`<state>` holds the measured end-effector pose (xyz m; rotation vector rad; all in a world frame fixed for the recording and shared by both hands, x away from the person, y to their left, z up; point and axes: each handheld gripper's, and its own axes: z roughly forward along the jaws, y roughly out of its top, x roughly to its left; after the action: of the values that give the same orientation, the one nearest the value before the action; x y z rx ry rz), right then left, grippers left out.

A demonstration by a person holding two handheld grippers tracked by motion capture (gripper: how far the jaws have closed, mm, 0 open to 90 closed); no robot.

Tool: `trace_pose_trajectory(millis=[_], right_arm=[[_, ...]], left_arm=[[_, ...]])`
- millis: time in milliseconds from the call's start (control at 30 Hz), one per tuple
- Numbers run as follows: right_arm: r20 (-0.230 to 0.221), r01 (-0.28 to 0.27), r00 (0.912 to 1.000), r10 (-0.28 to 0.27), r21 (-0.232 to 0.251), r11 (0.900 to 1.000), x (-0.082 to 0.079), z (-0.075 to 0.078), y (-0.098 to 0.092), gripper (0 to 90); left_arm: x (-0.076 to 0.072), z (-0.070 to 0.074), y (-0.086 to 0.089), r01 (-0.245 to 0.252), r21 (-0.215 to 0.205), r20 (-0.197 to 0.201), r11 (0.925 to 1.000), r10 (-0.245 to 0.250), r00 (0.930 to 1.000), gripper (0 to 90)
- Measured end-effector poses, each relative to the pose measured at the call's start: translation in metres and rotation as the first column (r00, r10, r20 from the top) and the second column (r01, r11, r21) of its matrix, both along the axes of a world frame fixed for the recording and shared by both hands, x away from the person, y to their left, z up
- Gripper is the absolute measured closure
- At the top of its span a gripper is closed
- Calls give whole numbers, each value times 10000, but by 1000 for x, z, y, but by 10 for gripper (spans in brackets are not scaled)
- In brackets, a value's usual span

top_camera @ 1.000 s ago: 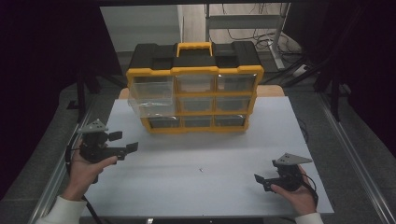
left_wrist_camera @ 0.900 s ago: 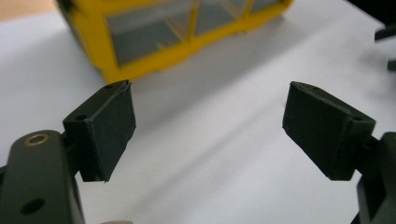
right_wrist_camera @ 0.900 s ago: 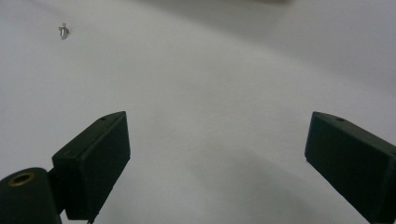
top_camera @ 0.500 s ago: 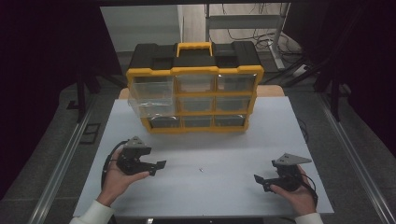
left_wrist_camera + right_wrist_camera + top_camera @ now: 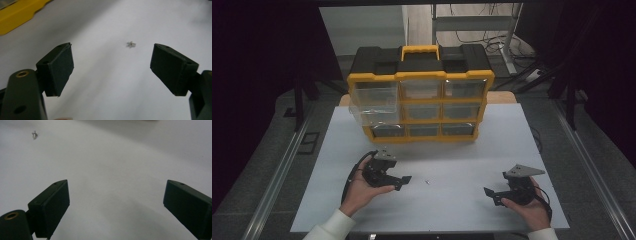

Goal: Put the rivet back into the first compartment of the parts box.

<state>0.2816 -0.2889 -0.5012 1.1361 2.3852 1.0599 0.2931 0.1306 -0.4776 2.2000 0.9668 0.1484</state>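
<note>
Left tool [image 5: 112, 67] open, small metal part [image 5: 131, 44] just ahead.

The left gripper [image 5: 401, 181] is a black block with a small grey three-cornered plate [image 5: 384, 155] on top at 12 o'clock and a black cable [image 5: 354, 172] looping off it toward 9 o'clock. The sleeve [image 5: 332, 227] on that arm is white. In the left gripper view its pads [image 5: 58, 68] are flat, matt black and wedge-shaped, each with small screw holes, and a brass-ringed hole [image 5: 22, 74] sits at 8 o'clock. The right gripper [image 5: 492, 194] is likewise black, with a larger grey plate [image 5: 523, 171] and a black cable [image 5: 546, 197] at 3 o'clock.
</note>
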Motion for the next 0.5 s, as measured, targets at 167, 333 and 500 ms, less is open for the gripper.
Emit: trace_pose_trajectory(millis=[167, 333, 500], right_arm=[[-17, 8, 10000, -8, 23, 10000, 0, 0, 0, 70], [-18, -14, 10000, 14, 5, 10000, 0, 0, 0, 70], [-21, -14, 10000, 14, 1, 10000, 0, 0, 0, 70]], left_arm=[[6, -3, -17, 273, 149, -105, 9995, -271, 9996, 204], [11, -4, -29, 394, 169, -181, 9991, -391, 9991, 212], [17, -7, -42, 666, 339, -238, 9972, -658, 9975, 224]])
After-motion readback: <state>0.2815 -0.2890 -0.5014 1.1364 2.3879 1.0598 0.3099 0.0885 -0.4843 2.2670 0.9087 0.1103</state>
